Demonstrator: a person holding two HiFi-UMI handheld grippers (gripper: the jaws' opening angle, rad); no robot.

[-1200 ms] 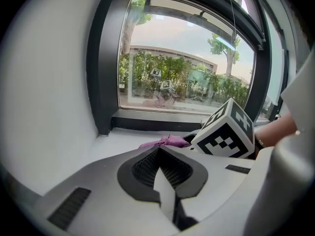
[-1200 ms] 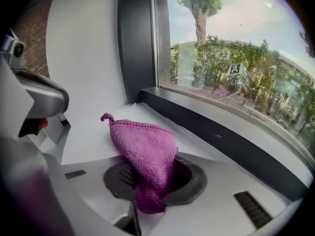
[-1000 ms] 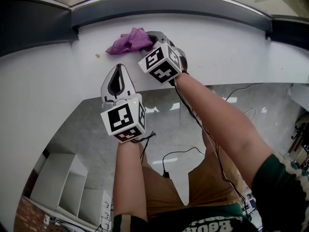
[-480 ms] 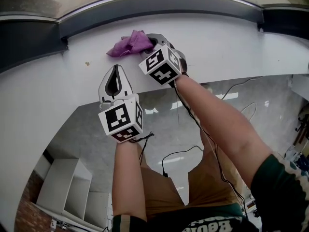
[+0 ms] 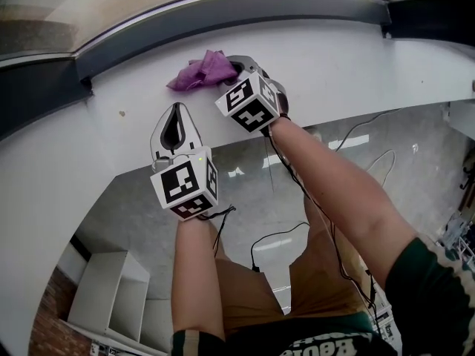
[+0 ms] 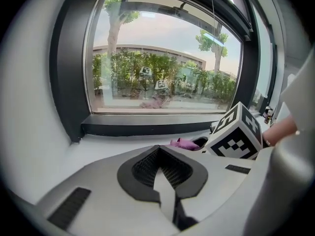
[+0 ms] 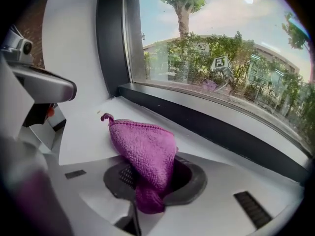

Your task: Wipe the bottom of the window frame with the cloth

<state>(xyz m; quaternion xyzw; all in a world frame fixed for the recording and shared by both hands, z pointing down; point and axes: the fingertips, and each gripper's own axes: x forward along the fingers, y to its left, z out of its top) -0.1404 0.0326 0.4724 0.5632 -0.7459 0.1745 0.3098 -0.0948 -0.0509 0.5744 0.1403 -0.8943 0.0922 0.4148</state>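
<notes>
The right gripper (image 5: 237, 64) is clamped on a purple cloth (image 7: 145, 153). One end of the cloth is pinched between the jaws, and the rest bunches out ahead of them. The cloth lies on the white sill (image 5: 341, 58), near the dark bottom rail of the window frame (image 5: 223, 10). In the head view a thin strip of white shows between the two, so it seems to sit just short of the rail, not on it.

The left gripper (image 5: 177, 114) has its jaws together with nothing between them. It hovers over the sill nearer the person, to the left of the right gripper and apart from the cloth.

As for progress, the grasp is done and the cloth is up at the window. The wipe of the rail itself looks to be ahead. The pictures show no mark on the rail to tell wiped parts from unwiped ones, so I cannot say whether any stretch is done. A small speck (image 5: 122, 113) lies on the sill to the left. What is left, by my reading, is to press the cloth against the rail and draw it along its length.
</notes>
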